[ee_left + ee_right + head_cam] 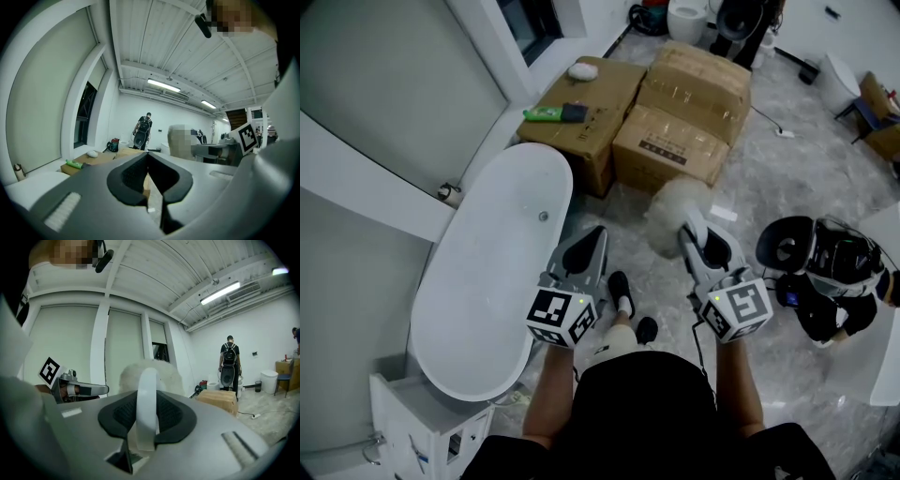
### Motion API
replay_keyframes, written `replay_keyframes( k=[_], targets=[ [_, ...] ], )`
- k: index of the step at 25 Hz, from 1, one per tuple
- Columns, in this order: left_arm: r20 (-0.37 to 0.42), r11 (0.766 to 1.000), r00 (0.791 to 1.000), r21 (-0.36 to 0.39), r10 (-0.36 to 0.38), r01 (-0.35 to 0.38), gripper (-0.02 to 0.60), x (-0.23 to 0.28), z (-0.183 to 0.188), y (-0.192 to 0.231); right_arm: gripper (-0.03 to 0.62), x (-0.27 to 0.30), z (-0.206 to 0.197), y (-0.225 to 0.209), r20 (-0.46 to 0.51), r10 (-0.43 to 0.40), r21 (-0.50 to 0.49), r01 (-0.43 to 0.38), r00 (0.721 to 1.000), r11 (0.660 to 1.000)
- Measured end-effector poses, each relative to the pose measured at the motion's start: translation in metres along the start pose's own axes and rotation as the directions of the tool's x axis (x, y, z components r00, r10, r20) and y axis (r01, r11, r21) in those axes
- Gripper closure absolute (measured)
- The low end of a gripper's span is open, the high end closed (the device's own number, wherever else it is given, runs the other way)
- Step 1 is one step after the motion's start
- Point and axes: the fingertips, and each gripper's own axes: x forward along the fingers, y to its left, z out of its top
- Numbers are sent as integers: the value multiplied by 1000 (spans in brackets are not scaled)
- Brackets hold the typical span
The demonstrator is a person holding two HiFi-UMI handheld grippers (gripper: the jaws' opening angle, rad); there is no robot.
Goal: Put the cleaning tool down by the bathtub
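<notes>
Place: a large workroom or studio set up with bathroom fittings
Left of frame: freestanding white bathtub (492,262) beside tall windows (384,84) with the blinds down
Top centre: cardboard boxes (684,112) stacked on the floor, with a loose toilet (686,17) behind them
Underfoot: grey marble-look floor (806,178)
Overhead: ribbed white ceiling (154,42) with long strip lights (163,85)

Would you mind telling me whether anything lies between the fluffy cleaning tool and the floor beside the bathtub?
The left claw hangs between the cleaning tool and the bathtub; the person's foot stands on that floor strip.
</notes>
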Motion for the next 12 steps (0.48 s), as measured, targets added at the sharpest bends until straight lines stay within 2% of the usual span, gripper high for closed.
replay_keyframes(
  k=[12],
  targets=[
    [-4, 1000, 1000, 5, -12, 12, 581, 63, 18, 60, 497, 86, 16, -27, -21, 13, -13, -14, 1000, 1000]
  ],
)
